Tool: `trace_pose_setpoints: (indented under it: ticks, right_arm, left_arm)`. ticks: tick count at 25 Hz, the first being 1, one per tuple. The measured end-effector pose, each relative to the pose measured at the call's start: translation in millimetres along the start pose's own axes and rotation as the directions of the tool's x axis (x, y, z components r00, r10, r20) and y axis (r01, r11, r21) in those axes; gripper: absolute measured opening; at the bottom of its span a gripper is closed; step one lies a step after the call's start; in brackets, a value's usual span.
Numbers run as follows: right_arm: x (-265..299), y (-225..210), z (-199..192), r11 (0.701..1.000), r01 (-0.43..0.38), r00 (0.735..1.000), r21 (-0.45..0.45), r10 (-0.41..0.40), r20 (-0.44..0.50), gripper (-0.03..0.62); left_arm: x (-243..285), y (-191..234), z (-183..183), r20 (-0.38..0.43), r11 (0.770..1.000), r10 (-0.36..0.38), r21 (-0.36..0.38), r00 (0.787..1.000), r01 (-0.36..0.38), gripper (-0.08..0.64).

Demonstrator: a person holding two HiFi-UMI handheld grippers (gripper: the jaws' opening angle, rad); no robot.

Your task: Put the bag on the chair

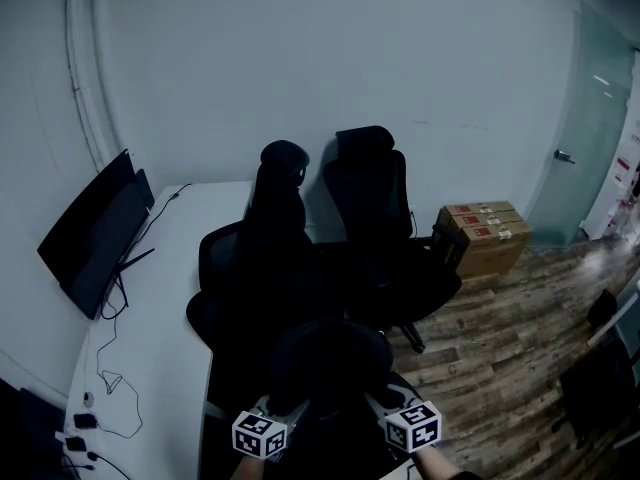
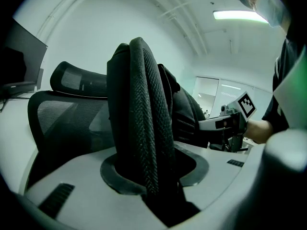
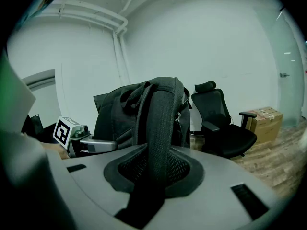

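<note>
Head view: the left gripper and right gripper sit low, side by side. The black bag bulges between them before the near chair; it is too dark to tell whether it touches the seat. Two chairs in all, the far chair behind, beside the white surface.

Left gripper view: the jaws pinch a woven strap.

Right gripper view: the jaws pinch a mesh strap.

**Left gripper**: the shell was pale grey moulded plastic, with a dark oval collar round the jaws and dark rectangular slots. It carried a white cube printed with black square markers.

**Right gripper**: it had the same grey shell, dark collar and slots, a matching marker cube and a silver-grey side bar.

**Wearer:** the garment was dark.
</note>
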State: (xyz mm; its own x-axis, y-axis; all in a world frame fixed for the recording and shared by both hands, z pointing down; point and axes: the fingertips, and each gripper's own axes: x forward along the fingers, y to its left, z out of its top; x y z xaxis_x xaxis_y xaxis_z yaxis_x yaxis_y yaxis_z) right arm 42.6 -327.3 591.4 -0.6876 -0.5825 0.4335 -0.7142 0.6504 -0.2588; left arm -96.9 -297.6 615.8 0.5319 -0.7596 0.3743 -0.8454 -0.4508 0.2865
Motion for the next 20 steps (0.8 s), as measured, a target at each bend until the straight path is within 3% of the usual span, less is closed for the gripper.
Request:
trace_pose_setpoints:
  ticks: [12,20]
  right_arm:
    - [80,-60,-20,1.000,-0.009,0.999,0.009,0.010,-0.047,0.109]
    - [130,-89,-55,0.998,-0.013,0.996,0.054,0.018,-0.090,0.109]
  left_arm:
    - [73,59,-25,-0.021,0.999,0.031,-0.040,0.999,-0.032,0.163]
    - [110,96,-59,-0.074,0.997,0.043,-0.054,0.996,-0.047,0.165]
